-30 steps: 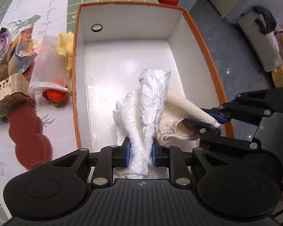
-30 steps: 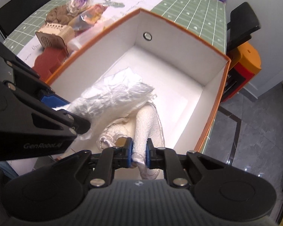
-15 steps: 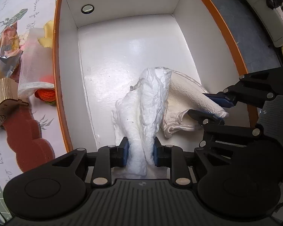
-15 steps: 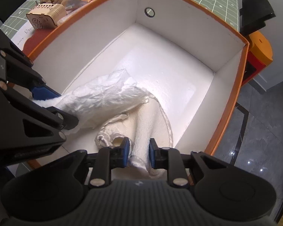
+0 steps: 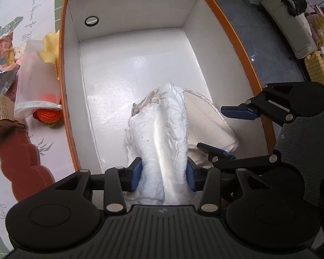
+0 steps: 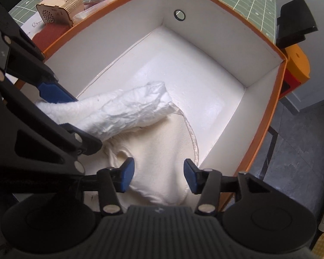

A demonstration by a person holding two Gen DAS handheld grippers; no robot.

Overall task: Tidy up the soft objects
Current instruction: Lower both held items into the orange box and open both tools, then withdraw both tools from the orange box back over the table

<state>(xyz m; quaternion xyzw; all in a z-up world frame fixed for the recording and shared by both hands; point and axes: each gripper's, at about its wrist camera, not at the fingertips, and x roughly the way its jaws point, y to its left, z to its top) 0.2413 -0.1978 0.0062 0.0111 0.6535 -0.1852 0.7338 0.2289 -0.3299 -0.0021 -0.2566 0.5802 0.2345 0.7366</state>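
White crinkled wad atop cream cloth, inside box.

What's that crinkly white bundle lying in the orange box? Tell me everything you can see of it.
The crinkly white bundle looks like soft, wrinkled, tissue-like fabric, bunched into a long roll. It lies on the white floor of the orange box, its far end draped over a cream cloth beside it. Its near end sits between the blue pads of the left gripper, whose jaws have just been opening; whether the pads touch it is unclear.
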